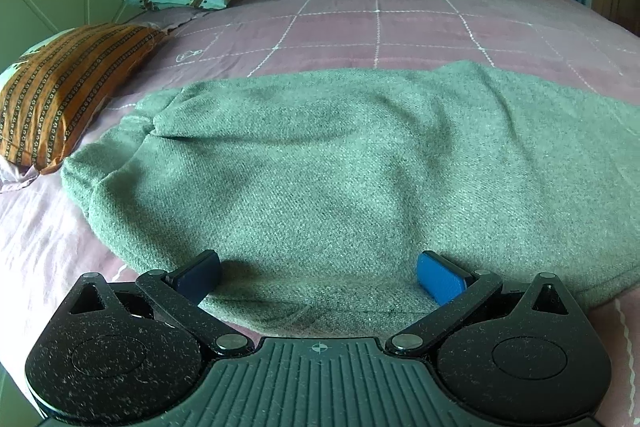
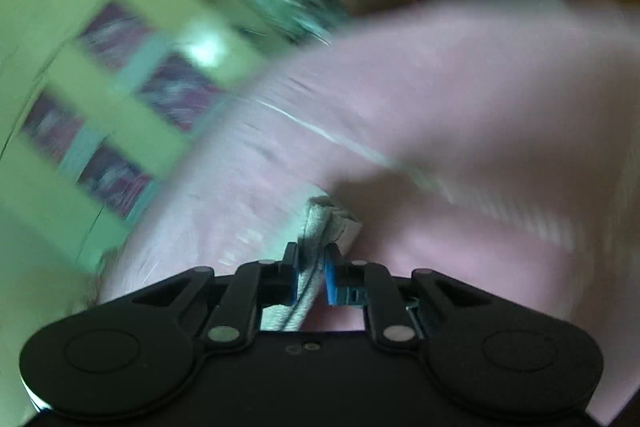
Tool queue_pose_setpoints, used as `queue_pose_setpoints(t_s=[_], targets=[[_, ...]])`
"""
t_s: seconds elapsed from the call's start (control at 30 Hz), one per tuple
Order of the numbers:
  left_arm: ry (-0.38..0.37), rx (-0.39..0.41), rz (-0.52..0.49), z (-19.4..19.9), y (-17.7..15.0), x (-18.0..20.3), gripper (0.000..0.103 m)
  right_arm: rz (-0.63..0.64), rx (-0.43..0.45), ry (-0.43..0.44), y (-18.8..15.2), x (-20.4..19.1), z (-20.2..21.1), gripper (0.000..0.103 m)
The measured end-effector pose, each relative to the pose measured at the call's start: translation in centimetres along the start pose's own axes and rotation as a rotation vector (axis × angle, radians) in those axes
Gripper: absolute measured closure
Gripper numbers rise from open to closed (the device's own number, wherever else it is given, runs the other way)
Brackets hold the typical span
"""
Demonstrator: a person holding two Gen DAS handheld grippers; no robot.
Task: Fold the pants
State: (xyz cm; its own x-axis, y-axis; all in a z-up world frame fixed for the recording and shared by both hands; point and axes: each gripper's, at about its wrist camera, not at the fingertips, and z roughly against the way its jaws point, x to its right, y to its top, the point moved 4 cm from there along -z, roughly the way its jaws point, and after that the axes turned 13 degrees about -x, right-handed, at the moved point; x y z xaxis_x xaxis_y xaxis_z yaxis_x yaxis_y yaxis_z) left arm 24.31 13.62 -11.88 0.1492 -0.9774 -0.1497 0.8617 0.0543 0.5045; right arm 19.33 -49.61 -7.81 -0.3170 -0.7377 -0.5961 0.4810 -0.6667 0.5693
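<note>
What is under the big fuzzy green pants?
The green woolly pants lie on a pink checked bedsheet, which shows all around them. What lies directly beneath the cloth is covered, so I cannot see it.

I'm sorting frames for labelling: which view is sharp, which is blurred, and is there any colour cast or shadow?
Left wrist view: sharp, fisheye-bent, green-tinted; the left gripper, open, casts a shadow on the grey-green pants. Right wrist view: heavy motion blur smears the pink bedspread and the wall; only the right gripper, shut on a fold of the pants, stays crisp.
</note>
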Motion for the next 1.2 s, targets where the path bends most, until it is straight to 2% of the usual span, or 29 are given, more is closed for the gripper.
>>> queue_pose_setpoints(t_s=[0.07,0.1,0.17,0.2,0.3,0.37,0.53,0.67,0.8,0.9,0.93,0.97,1.03,1.1,1.2], targets=[[0.008,-0.003,-0.004,-0.1,0.1,0.2,0.000,0.017,0.012,-0.006,-0.2,0.4,0.3,0.099],[0.011,-0.005,-0.004,-0.1,0.1,0.2,0.000,-0.004,-0.013,-0.038,-0.7,1.7,-0.7,0.099],[0.011,-0.005,-0.006,-0.1,0.1,0.1,0.000,-0.104,-0.141,-0.115,-2.2,5.4,-4.0,0.099],[0.009,-0.004,-0.006,-0.1,0.0,0.1,0.000,-0.139,-0.134,-0.081,-2.8,6.3,-4.3,0.099],[0.009,-0.001,-0.003,0.0,0.0,0.1,0.000,-0.142,-0.103,-0.086,-2.5,5.4,-3.1,0.094],[0.011,0.009,0.009,0.4,0.0,-0.1,0.000,-0.103,-0.039,-0.097,-2.1,4.2,-1.5,0.095],[0.070,0.083,0.117,2.4,-0.2,-3.9,0.000,0.025,-0.058,-0.019,-2.4,0.4,0.2,0.091],[0.109,0.077,0.203,2.2,0.3,-8.2,0.000,0.129,-0.175,0.083,-4.0,-4.7,-2.4,0.091],[0.138,0.096,0.207,2.4,2.5,-10.2,0.000,0.234,-0.283,0.140,-7.2,-10.7,-5.2,0.091],[0.225,0.117,0.162,2.0,4.7,-10.0,0.000,0.380,-0.365,0.175,-10.2,-17.7,-8.0,0.091],[0.221,0.112,0.177,1.6,5.4,-10.0,0.000,0.427,-0.394,0.190,-11.1,-20.0,-9.1,0.091],[0.186,0.104,0.212,1.2,6.1,-10.3,0.000,0.483,-0.418,0.211,-12.2,-22.6,-10.1,0.091],[0.195,0.096,0.273,0.3,6.9,-11.1,0.000,0.592,-0.450,0.237,-14.0,-27.9,-12.5,0.089],[0.197,0.069,0.287,-1.3,7.7,-12.0,0.001,0.659,-0.488,0.267,-14.9,-32.2,-15.7,0.088],[0.193,0.023,0.273,-4.4,8.9,-13.0,0.001,0.709,-0.537,0.279,-16.5,-36.7,-19.6,0.087]])
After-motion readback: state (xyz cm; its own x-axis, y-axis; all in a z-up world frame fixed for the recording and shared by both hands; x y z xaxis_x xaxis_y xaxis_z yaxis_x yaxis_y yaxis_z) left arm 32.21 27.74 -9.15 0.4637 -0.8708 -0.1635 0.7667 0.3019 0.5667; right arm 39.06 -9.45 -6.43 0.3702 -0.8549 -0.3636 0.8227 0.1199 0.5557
